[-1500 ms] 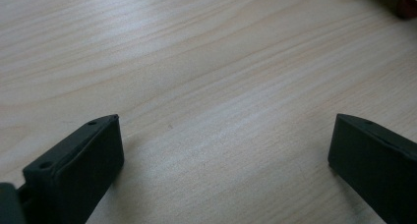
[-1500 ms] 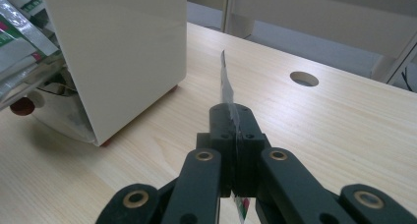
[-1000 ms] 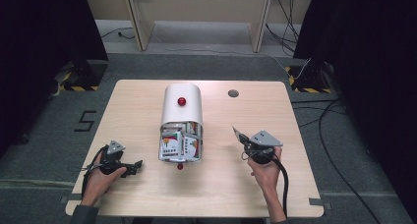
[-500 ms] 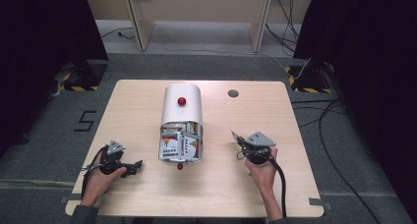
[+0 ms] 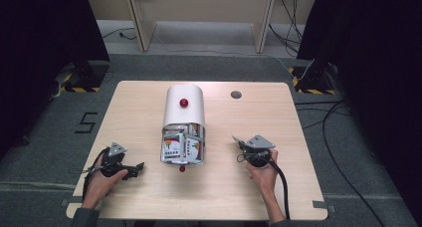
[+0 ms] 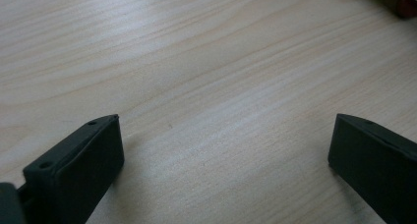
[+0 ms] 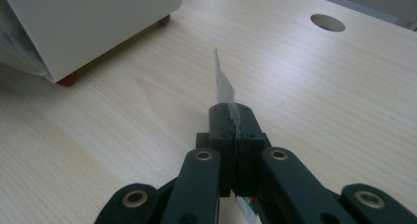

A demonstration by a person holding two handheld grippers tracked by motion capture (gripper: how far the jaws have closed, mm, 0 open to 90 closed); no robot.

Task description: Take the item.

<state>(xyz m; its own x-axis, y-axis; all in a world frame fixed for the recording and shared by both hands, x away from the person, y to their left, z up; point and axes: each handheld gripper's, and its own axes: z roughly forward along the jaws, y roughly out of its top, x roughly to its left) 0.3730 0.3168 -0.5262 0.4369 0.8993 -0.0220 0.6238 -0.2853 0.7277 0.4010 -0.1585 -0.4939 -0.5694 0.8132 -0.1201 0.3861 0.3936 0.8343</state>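
Tabletop (image 5: 298,137) unchanged; right gripper (image 5: 238,140) (clamping a packet (image 7: 223,84)) has lowered; left gripper (image 5: 137,167) gapes.

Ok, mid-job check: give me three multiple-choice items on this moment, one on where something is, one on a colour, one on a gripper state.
1. Where is the round hole in the table?
A. far side, right of the box
B. near edge, by the left gripper
C. under the box

2. What colour is the knob on the box's lid?
A. blue
B. red
C. green

3. How does the right gripper stand?
A. wide open over bare wood
B. shut on a packet
C. open around the knob

Key: 1 A, the hole lies beyond and right of the box. 2 B, the knob is red. 3 B, the right gripper has its jaws pressed on a thin packet; the left gripper gapes over wood.
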